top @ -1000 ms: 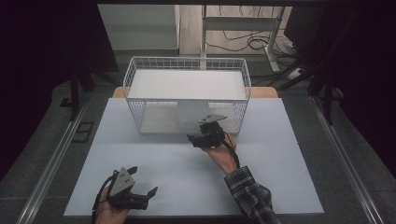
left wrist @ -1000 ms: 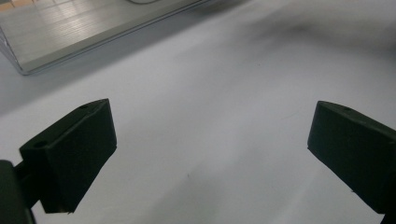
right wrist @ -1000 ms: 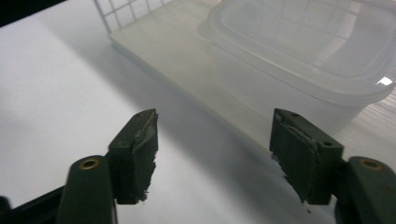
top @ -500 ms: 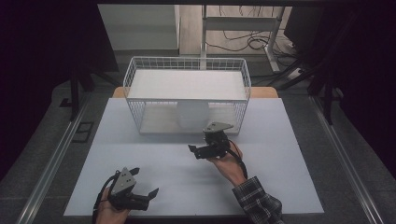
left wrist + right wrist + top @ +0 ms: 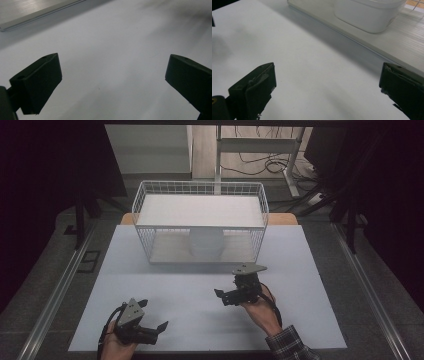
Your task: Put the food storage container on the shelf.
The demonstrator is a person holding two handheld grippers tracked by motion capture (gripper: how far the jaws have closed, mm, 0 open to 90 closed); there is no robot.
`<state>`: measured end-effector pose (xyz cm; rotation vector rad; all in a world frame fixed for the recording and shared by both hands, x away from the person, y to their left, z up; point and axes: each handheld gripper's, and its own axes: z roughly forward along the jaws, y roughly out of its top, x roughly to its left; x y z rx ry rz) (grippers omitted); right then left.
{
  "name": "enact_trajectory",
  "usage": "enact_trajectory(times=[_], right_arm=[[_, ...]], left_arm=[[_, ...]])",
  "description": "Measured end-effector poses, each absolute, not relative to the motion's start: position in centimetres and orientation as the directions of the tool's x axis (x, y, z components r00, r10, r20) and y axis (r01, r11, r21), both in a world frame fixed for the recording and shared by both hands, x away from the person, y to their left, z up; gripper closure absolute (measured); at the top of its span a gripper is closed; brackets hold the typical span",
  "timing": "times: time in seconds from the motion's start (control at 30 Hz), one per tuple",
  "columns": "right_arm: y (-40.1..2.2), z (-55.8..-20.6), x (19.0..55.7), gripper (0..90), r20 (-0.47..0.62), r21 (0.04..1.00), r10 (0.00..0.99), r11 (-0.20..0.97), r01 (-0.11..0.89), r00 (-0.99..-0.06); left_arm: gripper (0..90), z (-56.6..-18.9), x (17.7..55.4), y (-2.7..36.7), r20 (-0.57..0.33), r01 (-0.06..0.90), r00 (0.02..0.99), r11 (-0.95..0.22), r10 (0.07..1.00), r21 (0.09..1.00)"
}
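A white wire rack (image 5: 200, 190) with a flat white shelf stands at the far middle of the table. Under that shelf sits a white plastic tub (image 5: 206, 244), which appears again in the right gripper view (image 5: 369, 15), resting on the rack's floor. My right gripper (image 5: 222, 297) hovers over the table in front of the rack, well apart from it. Its jaws have just been opening and stand wide, nothing between them (image 5: 327, 85). My left gripper (image 5: 155, 314) rests near the front left edge, also open and empty (image 5: 112, 82).
The white tabletop (image 5: 310, 270) spreads around the rack. A metal rail (image 5: 37, 13) runs along the table's left side. Beyond the rack stand desk legs and cables (image 5: 260, 160) on the floor.
My right gripper has drawn back from the rack's front toward the near edge and its jaws have spread wider. The tub stays under the shelf. The left gripper has kept still.
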<state>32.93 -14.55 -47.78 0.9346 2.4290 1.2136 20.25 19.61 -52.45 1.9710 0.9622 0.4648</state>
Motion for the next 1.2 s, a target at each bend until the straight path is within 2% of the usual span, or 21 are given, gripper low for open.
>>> enact_trajectory(times=[0.5, 1.2], right_arm=[[-18.5, -47.5, 29.3, 0.1, 0.014, 0.8, 0.67, 0.437, 0.41, -0.742], [-24.6, -48.2, 24.9, 0.0, -0.021, 0.809, 0.77, 0.388, 0.442, -0.637]], left_arm=[[0.0, -51.8, 19.4, 21.1, 0.017, 0.436, 0.62, -0.362, 0.785, 0.824], [0.0, -52.4, 18.1, 23.8, -0.006, 0.464, 0.566, -0.313, 0.824, 0.829]])
